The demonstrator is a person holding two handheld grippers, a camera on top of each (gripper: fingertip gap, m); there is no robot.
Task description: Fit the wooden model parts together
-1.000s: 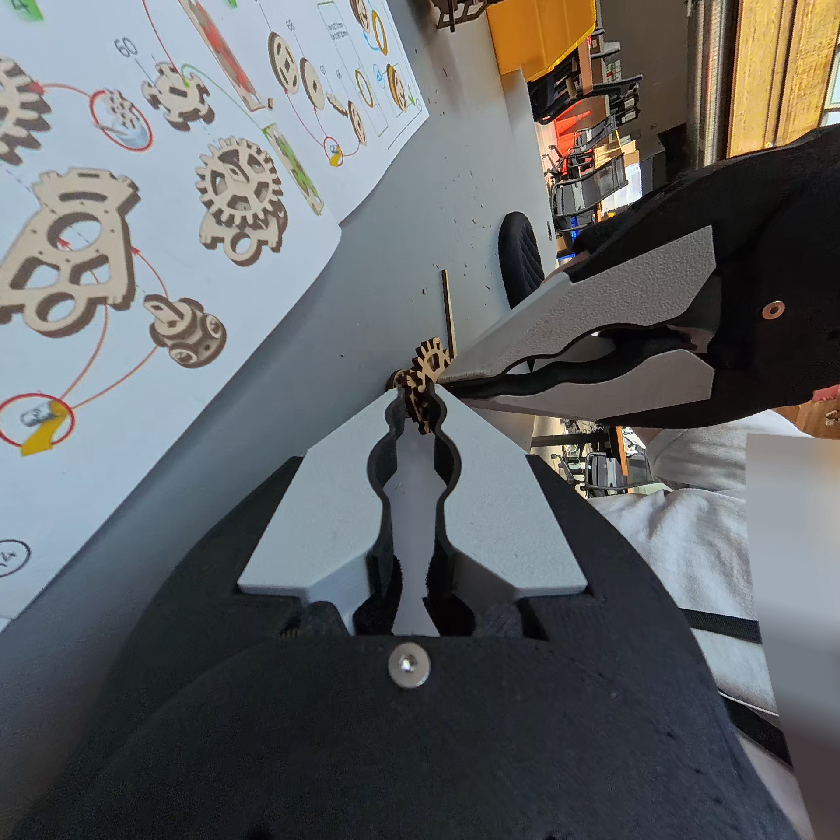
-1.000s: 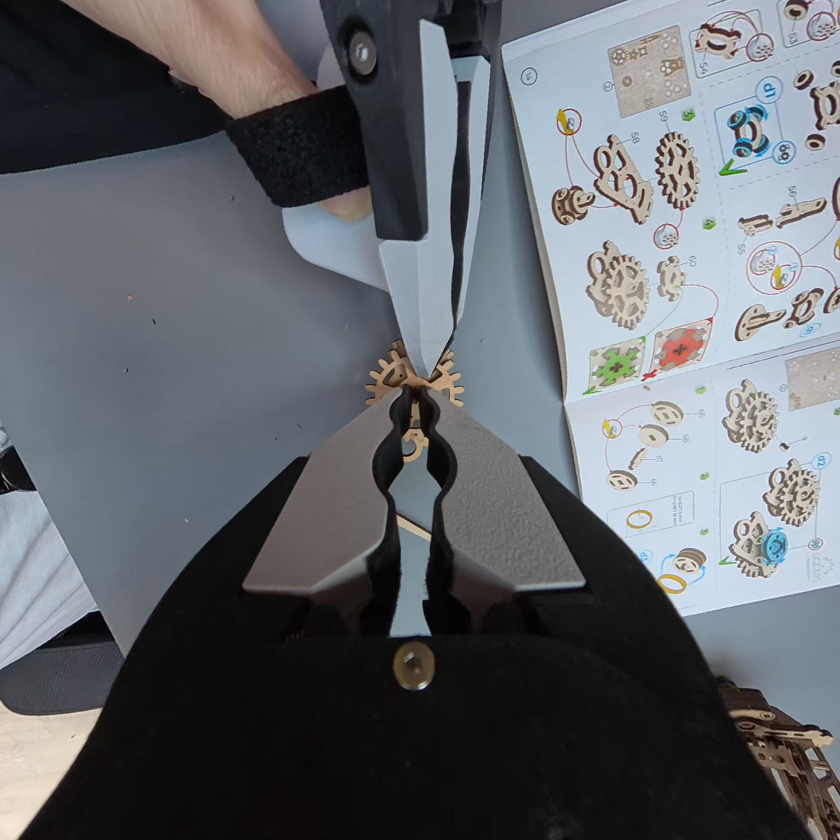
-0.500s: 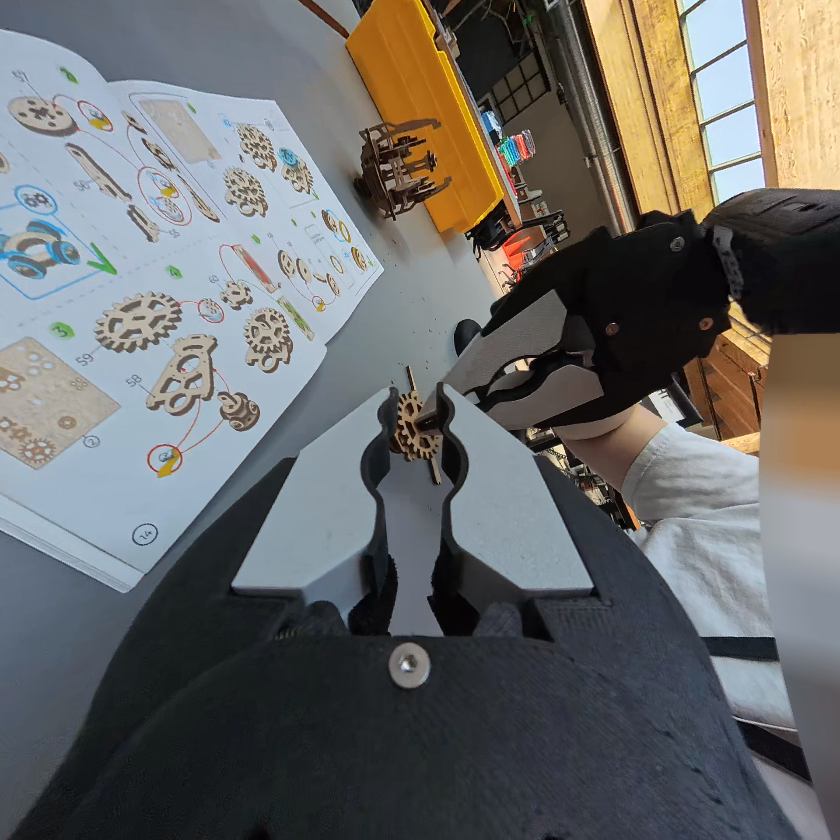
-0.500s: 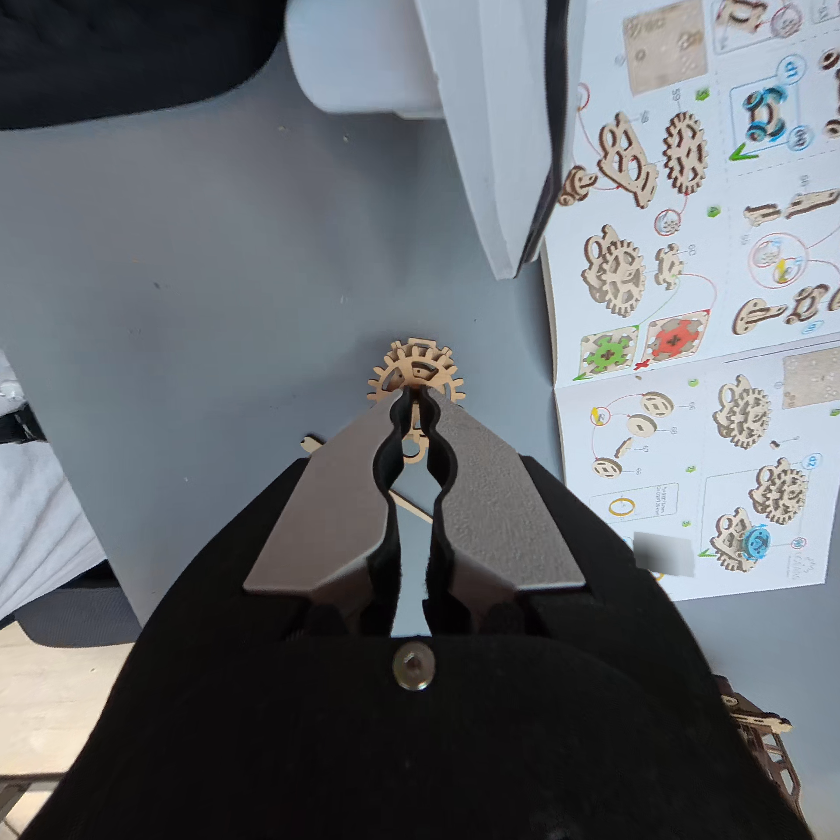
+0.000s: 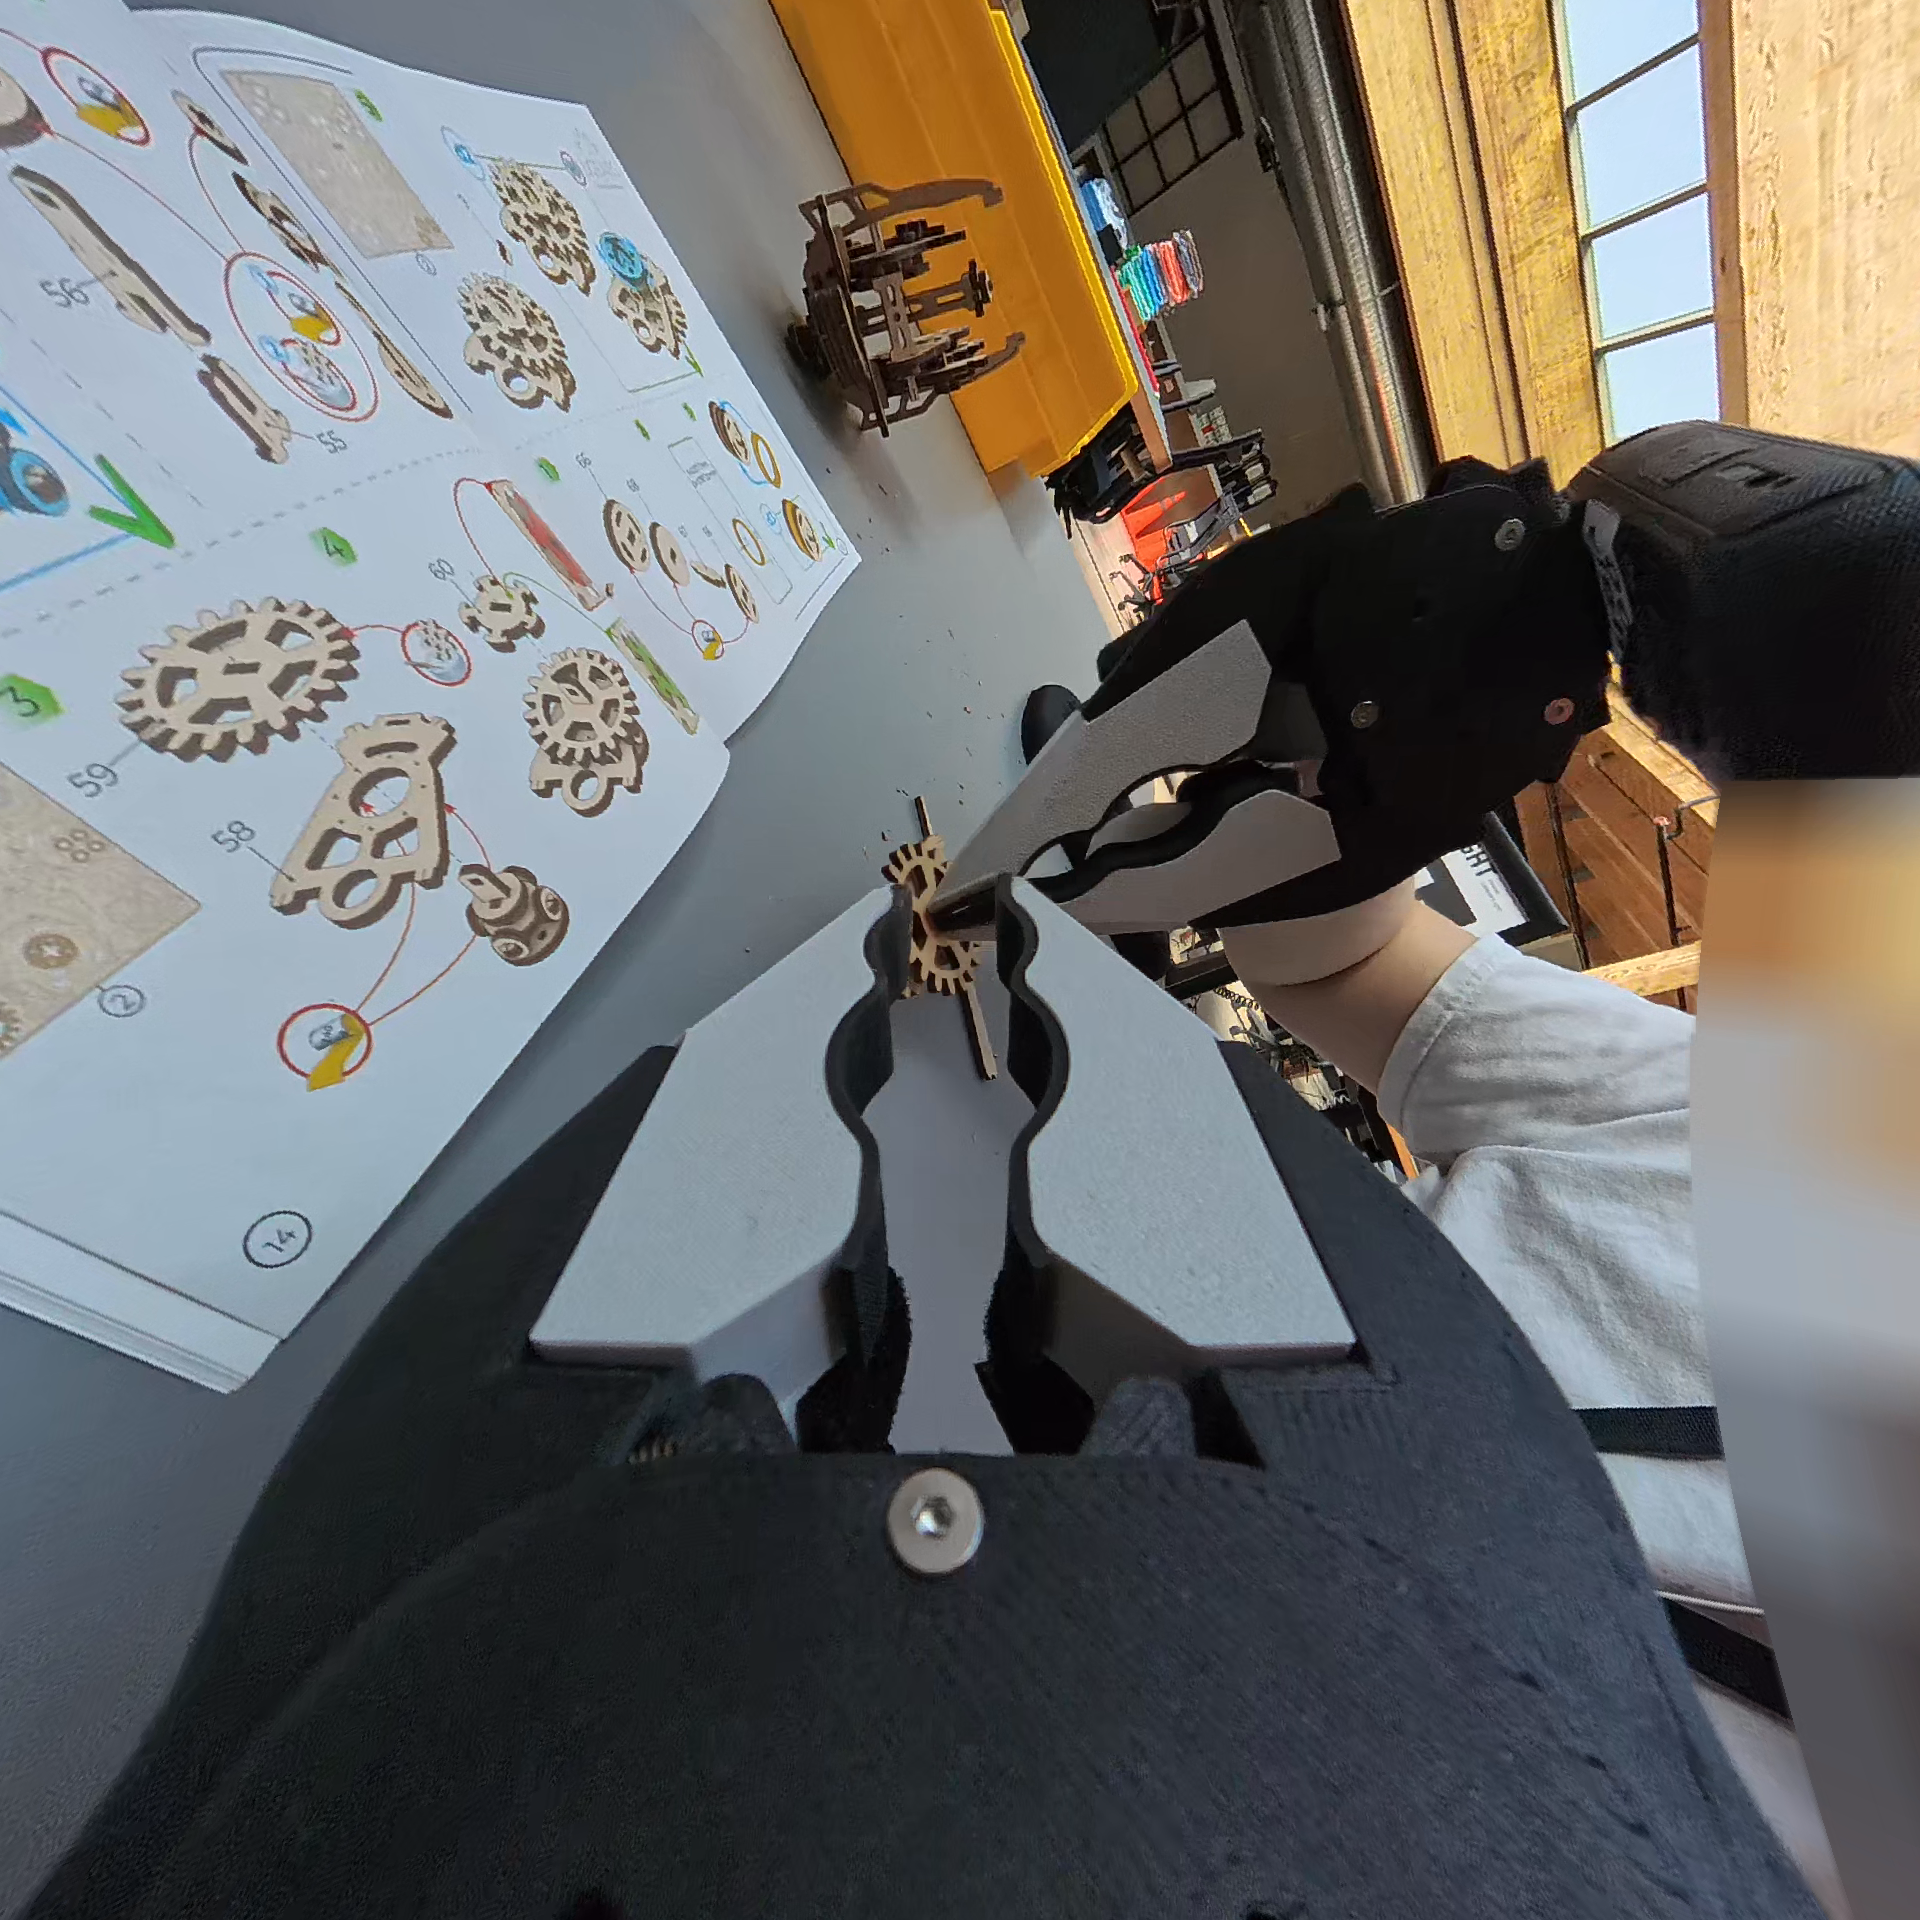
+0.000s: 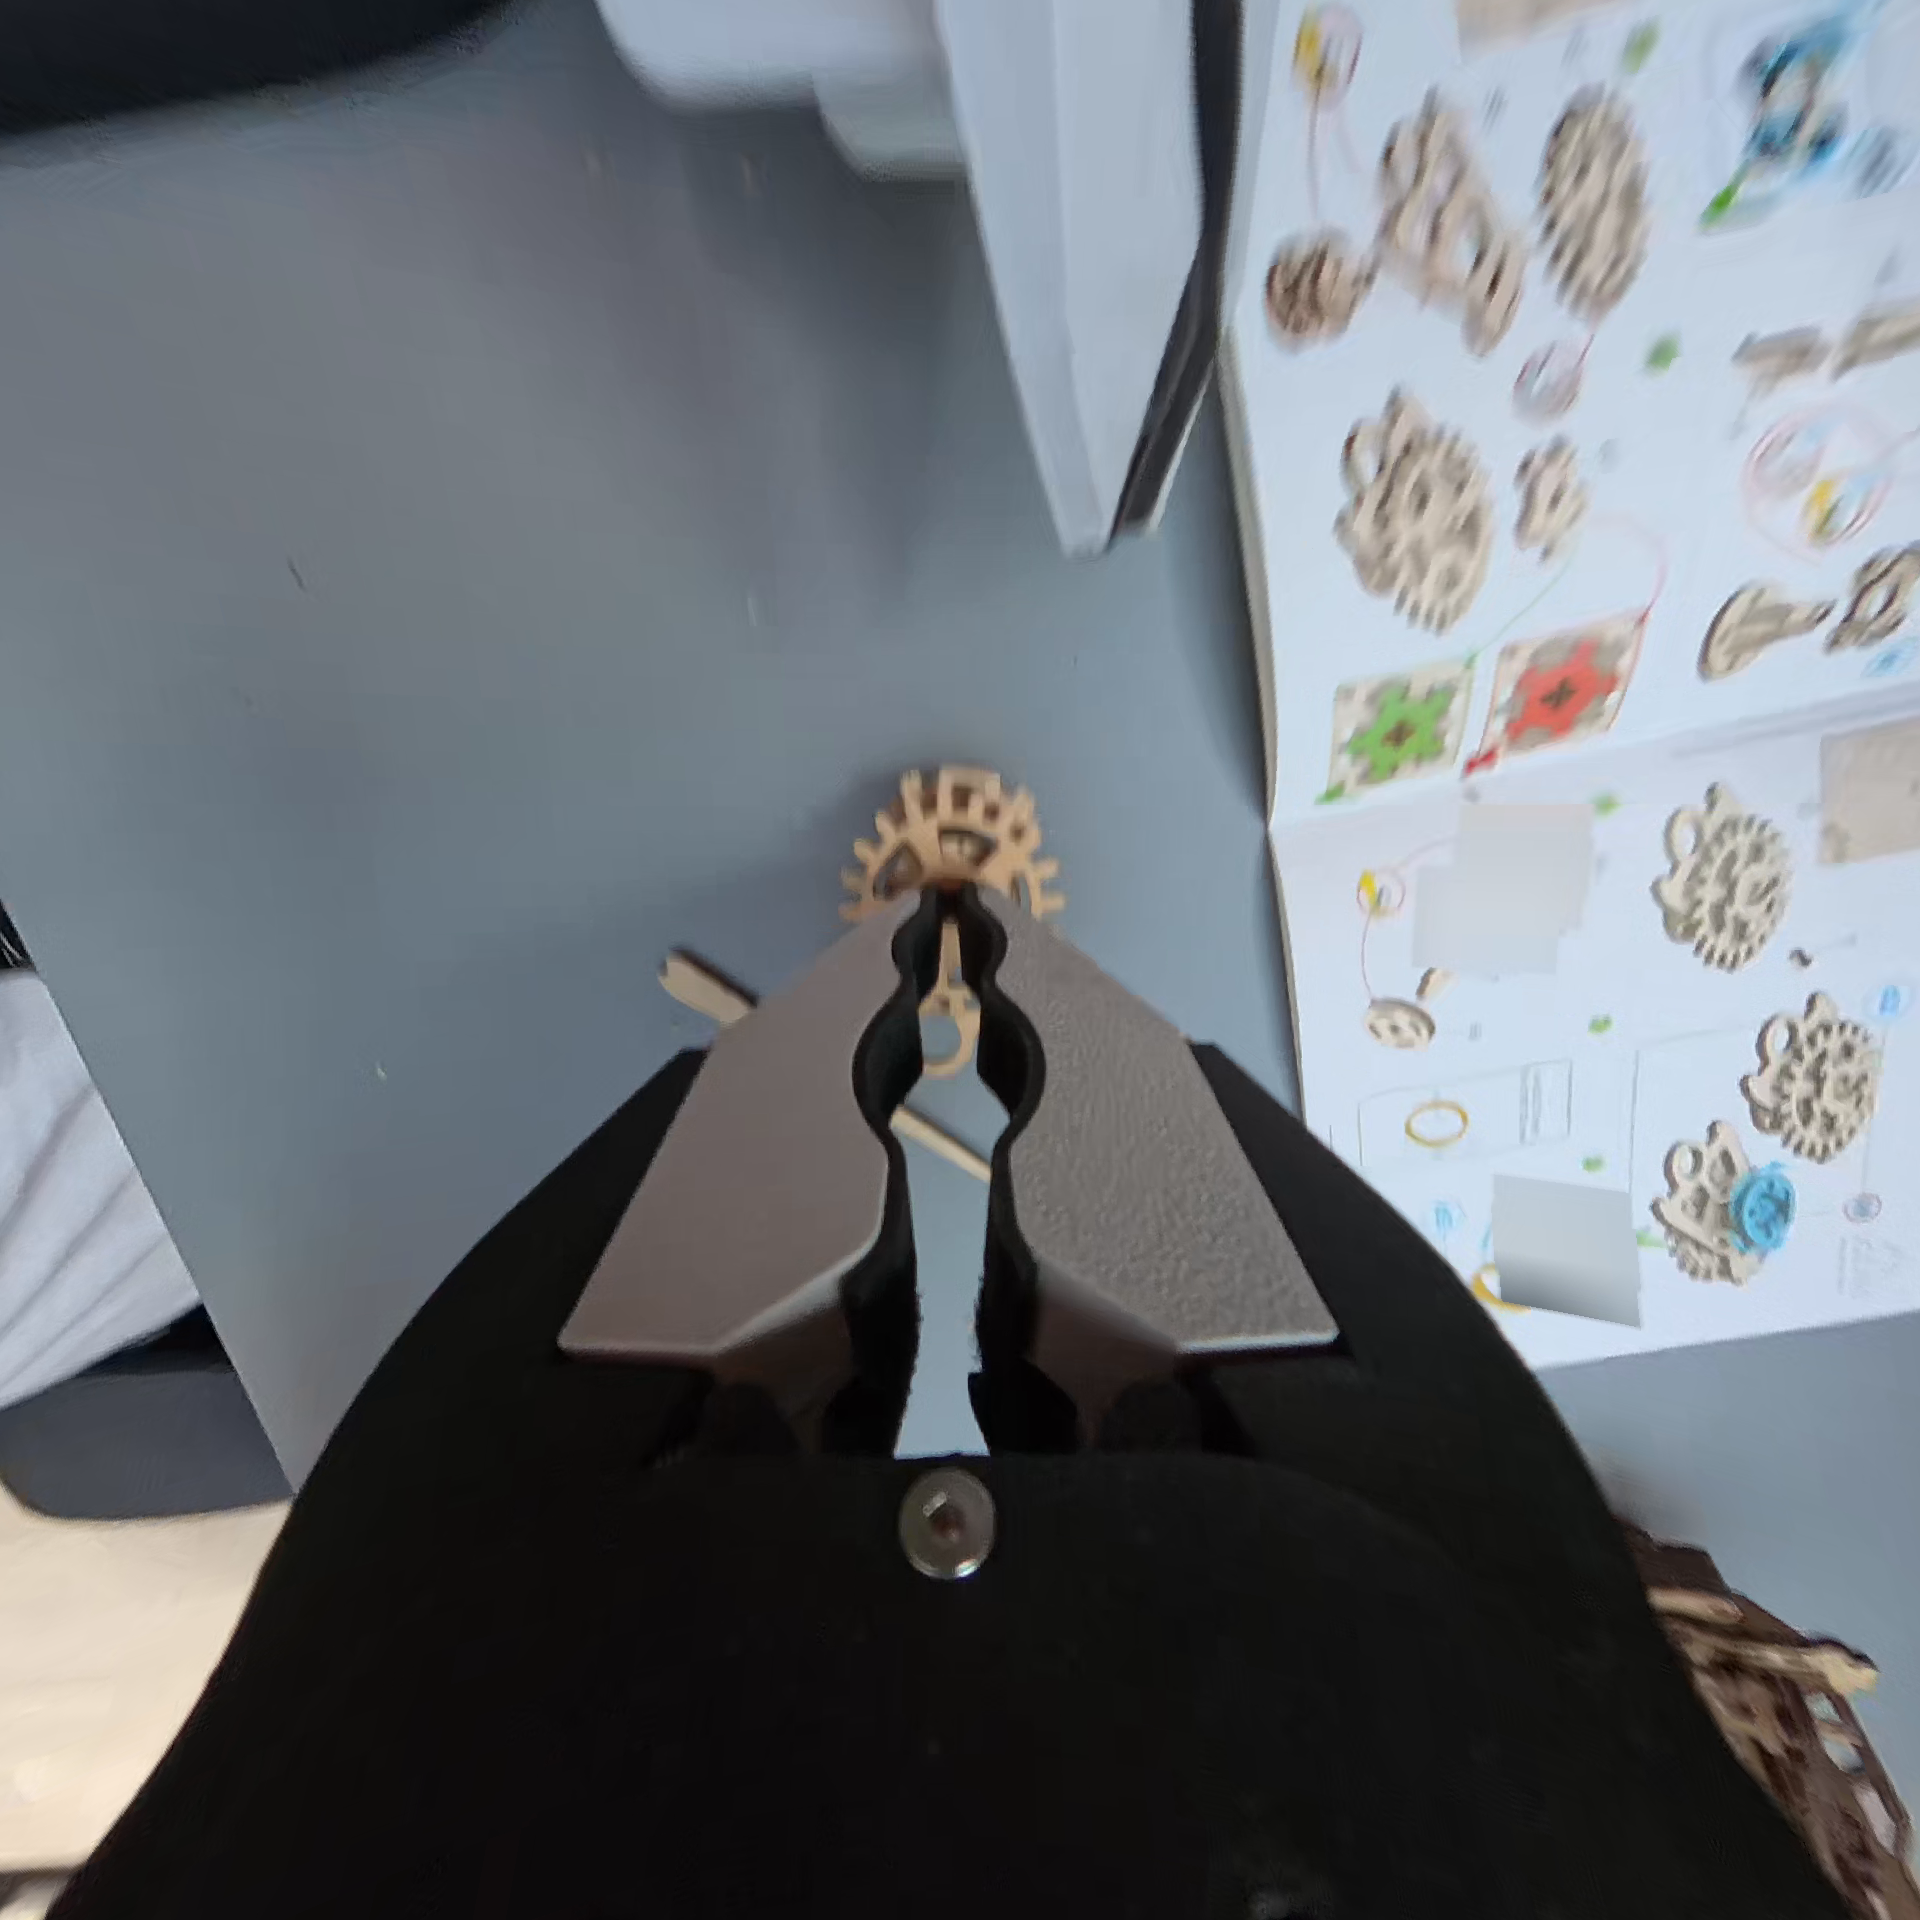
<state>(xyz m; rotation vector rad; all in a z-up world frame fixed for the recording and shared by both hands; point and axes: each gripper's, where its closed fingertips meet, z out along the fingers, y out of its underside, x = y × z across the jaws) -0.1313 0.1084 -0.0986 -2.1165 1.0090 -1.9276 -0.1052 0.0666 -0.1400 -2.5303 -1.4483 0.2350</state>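
Your instruction booklet lies open on the grey worktop at the left of the left wrist view, showing printed diagrams of gears and plates with step numbers and coloured marks; that writing is noted but not reported, and no brand can be made out. Moving right, your left gripper has its fingers spread a little, with the wooden gear sitting in the gap at the tips; whether they actually touch it cannot be told. The gear stands on edge, its flat face turned toward the left gripper's inner pad, and it lies straight ahead of those tips. Under it a thin wooden stick rests on the worktop, running roughly along the left fingers. Further right, your right gripper comes in from the side with its fingers pressed together on the gear's small lug; the right wrist view confirms this, the toothed gear projecting just beyond the tips and a ring-shaped tab showing between the pads. That view is blurred, so finer detail is unreliable. In my judgement the right gripper carries the part, and the coming move depends on keeping the gear's face square to the left fingers. A half-built wooden model and a yellow bin stand well apart at the back.
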